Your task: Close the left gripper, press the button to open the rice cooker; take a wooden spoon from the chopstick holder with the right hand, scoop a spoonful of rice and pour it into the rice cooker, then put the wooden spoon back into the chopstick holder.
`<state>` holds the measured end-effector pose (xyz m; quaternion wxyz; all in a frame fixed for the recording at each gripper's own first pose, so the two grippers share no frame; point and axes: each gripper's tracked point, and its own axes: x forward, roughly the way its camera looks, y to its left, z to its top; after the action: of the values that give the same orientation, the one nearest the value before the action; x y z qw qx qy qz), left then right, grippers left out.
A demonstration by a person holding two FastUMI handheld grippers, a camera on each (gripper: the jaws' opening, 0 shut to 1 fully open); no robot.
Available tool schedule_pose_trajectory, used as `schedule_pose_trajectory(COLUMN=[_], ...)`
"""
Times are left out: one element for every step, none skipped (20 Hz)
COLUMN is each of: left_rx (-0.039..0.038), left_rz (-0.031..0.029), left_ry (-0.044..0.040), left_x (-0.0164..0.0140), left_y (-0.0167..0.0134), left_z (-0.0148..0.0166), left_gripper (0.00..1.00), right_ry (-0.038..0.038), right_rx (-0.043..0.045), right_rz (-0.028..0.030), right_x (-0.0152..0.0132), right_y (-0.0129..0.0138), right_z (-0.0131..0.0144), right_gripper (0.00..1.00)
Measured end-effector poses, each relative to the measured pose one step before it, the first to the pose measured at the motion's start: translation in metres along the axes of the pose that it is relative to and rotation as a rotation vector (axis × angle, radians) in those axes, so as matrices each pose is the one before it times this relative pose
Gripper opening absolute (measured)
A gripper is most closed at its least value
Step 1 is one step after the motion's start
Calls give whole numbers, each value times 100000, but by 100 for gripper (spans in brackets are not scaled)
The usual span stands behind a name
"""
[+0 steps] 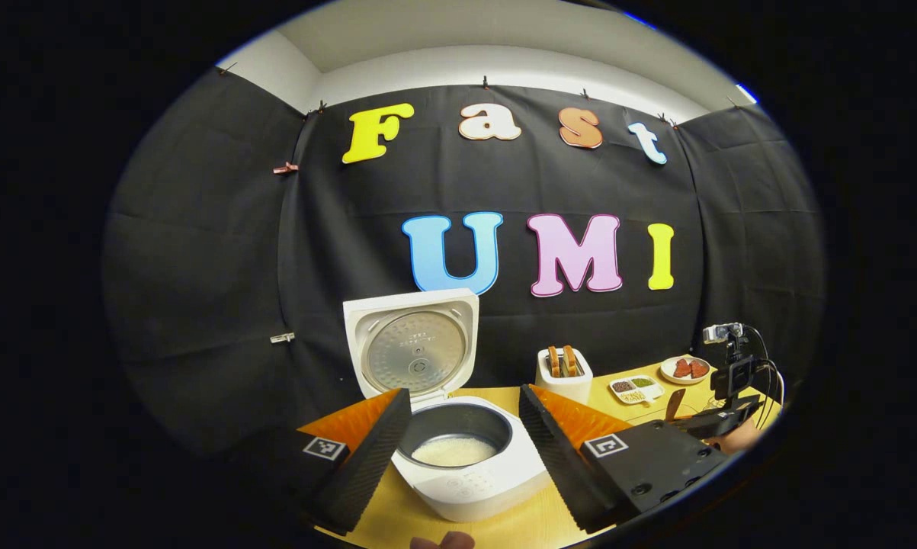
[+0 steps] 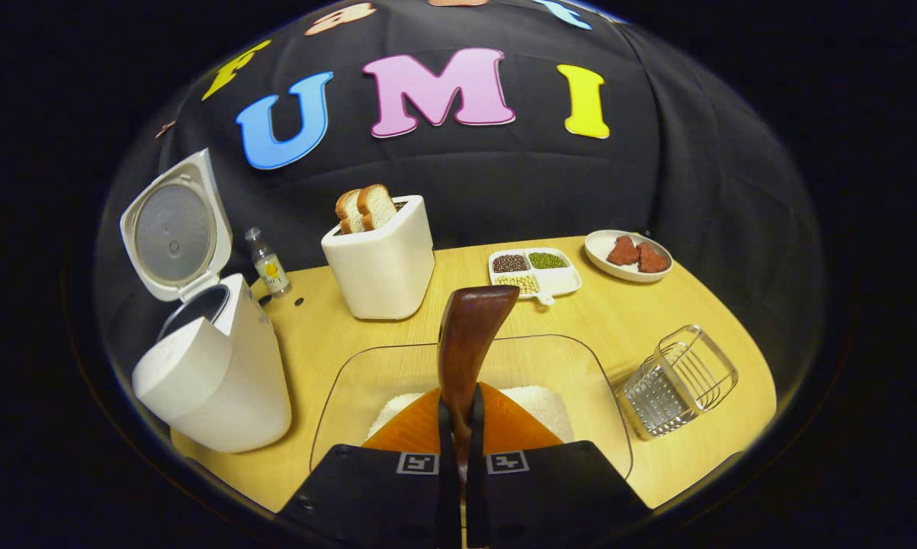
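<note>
The rice cooker (image 1: pixel 458 435) stands on the table (image 2: pixel 641 320) with its lid raised upright and rice in the inner pot. The left gripper (image 1: pixel 466 427) hovers in front of it, jaws spread wide, holding nothing. The right gripper (image 2: pixel 458 427) clamps the wooden spoon (image 2: pixel 469 335) by the handle, above the clear rice container (image 2: pixel 580 366). The wire chopstick holder (image 2: pixel 679 381) stands just right of the container.

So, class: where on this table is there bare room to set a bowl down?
Bare wood lies between the toaster and rice cooker, and between the divided dish and wire basket. The front middle is crowded by the rice tub.
</note>
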<state>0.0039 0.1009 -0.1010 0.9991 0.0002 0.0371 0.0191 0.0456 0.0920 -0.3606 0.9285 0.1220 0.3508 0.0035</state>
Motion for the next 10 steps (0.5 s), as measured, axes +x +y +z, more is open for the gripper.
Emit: schedule_pose_trajectory(left_rx=[-54,-135,-282,-333,-308,-153,36,121,101,83], left_rz=[31,251,36,74,111,40,238,224,228,-52], left_ry=[74,35,6,90,249,189,-86,19,-110,-220], left_x=[22,-104,-90,6,-26,-84,-24,51,-101,-146], left_y=[76,55,94,51,115,90,113,55,108,-6], left_z=[52,-227,50,-23,-73,-79,76,-65,71,163], left_gripper=[98,98,98,98,98,98,98,98,98,98], right_ry=[536,541,302,948,626,340,-477,-1063,-1406,-905], right_rx=[5788,6250,6515,6418,6082,5492,4862,3731,3192,3488], right_rz=[643,670,1326,1364,1426,1488,1726,1654,1348,1335], right_x=[154,122,126,-3,74,-83,-102,-199,-190,-324], right_y=[-124,-267,-165,-294,-281,-212,-89,27,6,23], right_z=[-17,54,122,12,170,178,405,627,646,514], right_gripper=[8,8,8,8,8,8,8,8,8,7])
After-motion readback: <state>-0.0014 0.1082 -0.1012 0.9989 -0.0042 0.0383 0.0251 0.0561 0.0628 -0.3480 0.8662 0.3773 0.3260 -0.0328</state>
